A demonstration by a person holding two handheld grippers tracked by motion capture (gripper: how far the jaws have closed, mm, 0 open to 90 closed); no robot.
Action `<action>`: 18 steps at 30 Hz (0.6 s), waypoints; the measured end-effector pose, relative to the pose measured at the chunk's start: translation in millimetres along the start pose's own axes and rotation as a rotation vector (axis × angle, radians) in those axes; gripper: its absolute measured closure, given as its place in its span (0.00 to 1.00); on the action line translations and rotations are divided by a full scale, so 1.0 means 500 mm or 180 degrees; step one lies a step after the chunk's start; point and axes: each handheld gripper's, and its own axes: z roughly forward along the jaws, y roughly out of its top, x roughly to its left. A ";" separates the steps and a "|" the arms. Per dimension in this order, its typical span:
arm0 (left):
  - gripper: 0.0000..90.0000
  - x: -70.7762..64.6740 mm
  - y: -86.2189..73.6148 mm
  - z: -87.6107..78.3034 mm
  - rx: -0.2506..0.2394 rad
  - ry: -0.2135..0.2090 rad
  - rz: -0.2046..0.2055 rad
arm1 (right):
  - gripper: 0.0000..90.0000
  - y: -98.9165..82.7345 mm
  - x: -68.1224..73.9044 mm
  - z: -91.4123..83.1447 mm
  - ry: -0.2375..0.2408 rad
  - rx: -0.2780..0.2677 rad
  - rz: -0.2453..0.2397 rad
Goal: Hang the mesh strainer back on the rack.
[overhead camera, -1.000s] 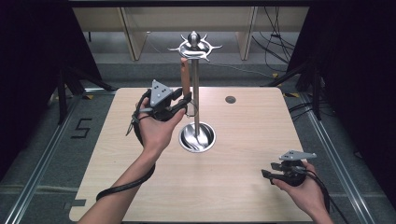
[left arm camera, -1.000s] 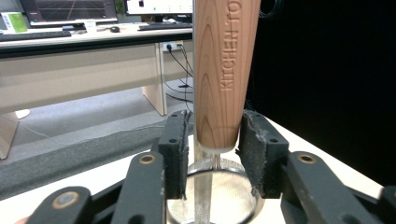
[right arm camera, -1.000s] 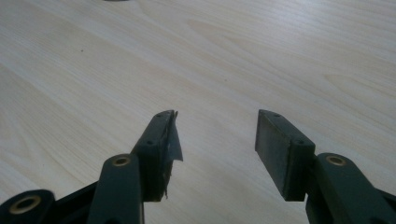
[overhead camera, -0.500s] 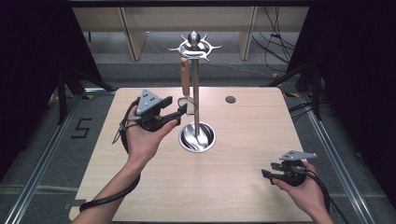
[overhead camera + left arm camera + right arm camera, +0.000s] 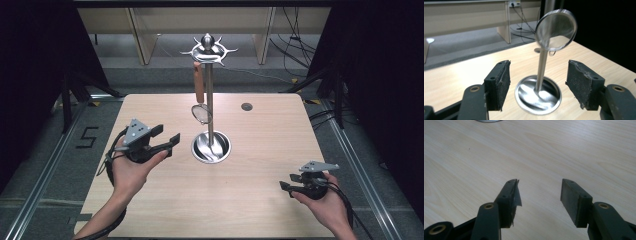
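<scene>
Pale wood table (image 5: 250, 200) — dark room, perhaps curtained — bears steel stand (image 5: 210, 100).

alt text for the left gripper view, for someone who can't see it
A small round mesh strainer hangs beside a metal stand's pole, above its shiny round base on a pale wooden table. The left gripper frames it, jaws open and empty.
</scene>
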 end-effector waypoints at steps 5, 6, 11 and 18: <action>0.38 0.020 -0.041 -0.024 0.0116 0.0087 -0.0027 | 0.54 0.001 0.004 -0.001 0.0001 0.0061 0.0079; 0.38 0.028 -0.059 -0.033 0.0187 0.0121 -0.0028 | 0.54 0.001 0.003 -0.001 -0.0001 0.0063 0.0060; 0.37 0.038 -0.091 -0.039 0.0273 0.0167 -0.0092 | 0.54 0.000 0.000 0.003 -0.0013 0.0023 -0.0022; 0.36 0.055 -0.147 -0.044 0.0457 0.0235 -0.0196 | 0.54 0.000 0.001 0.004 0.0006 0.0065 -0.0028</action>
